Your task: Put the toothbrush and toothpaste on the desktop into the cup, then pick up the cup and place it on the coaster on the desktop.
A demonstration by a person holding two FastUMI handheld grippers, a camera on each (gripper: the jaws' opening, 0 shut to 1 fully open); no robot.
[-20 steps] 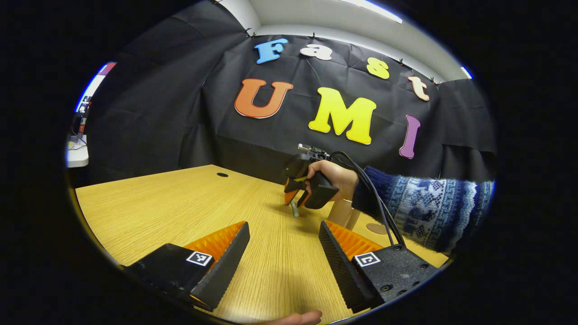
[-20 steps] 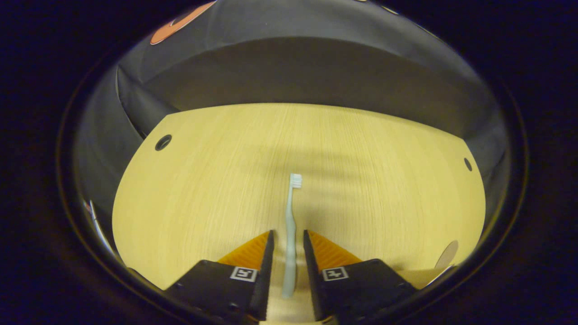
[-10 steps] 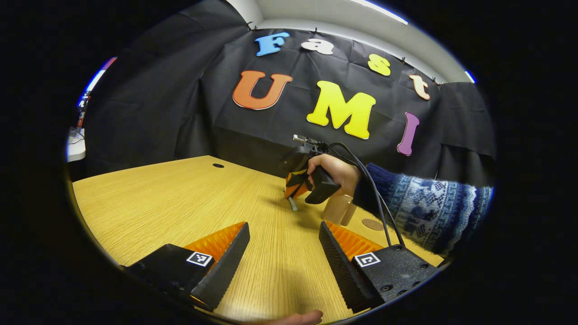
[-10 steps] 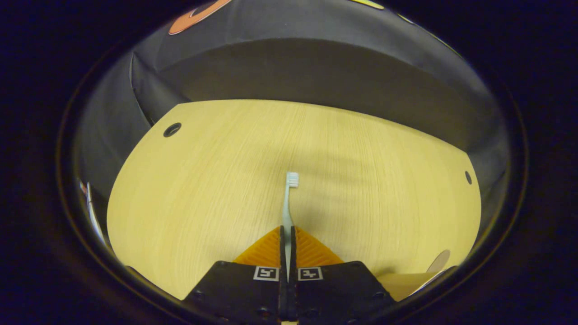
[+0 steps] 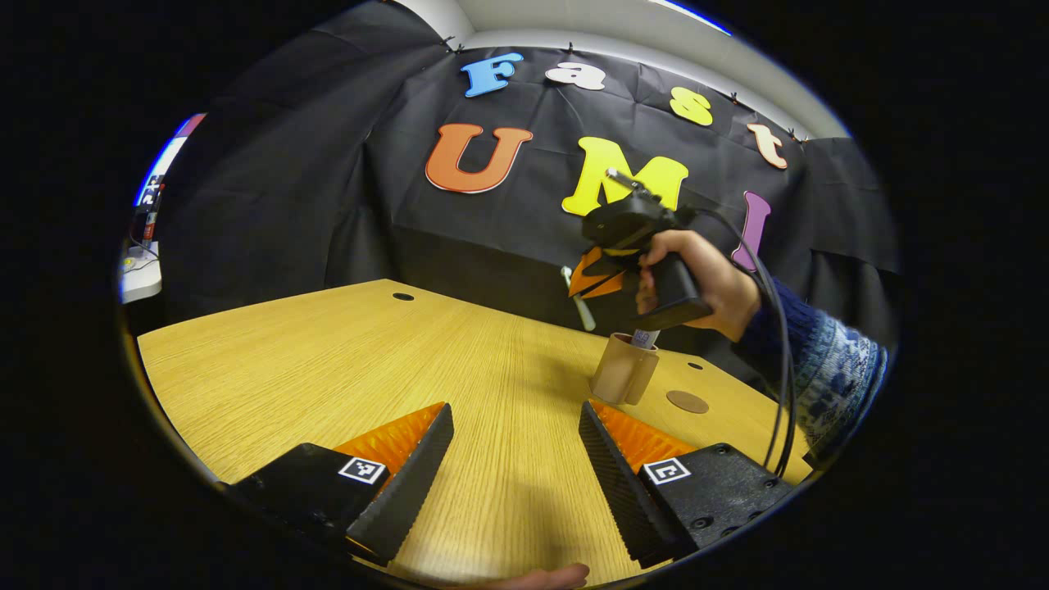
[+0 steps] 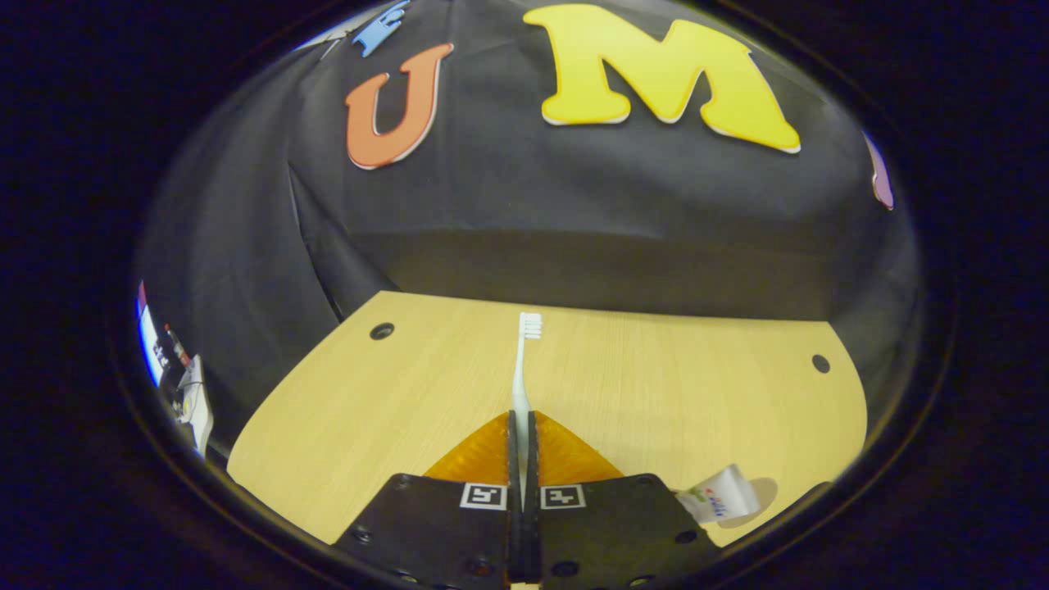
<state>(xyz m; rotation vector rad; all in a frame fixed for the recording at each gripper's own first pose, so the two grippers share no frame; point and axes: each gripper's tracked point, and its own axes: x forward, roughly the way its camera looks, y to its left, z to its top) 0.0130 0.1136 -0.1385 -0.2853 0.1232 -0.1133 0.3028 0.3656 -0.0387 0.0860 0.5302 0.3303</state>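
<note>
Pinching toothbrush (image 6: 522, 369) by slim handle, right gripper (image 5: 592, 283) jaws clenched, raised above tan cup (image 5: 623, 370) at desk (image 5: 328, 369) far right. Toothpaste (image 6: 721, 497) tube already in cup. Risk: smooth thin plastic pivots or slips; brush strikes rim, tips light cup. Left gripper (image 5: 515, 459) jaws released, nothing held. Flat round coaster (image 5: 687, 401) right of cup.

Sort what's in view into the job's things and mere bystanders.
Job:
- toothbrush, clamped in the right tongs
- toothpaste tube, standing in the cup
- coaster, bare on the desktop

Bystanders:
- left tongs, open
- cable holes
- white shelf clutter
</note>
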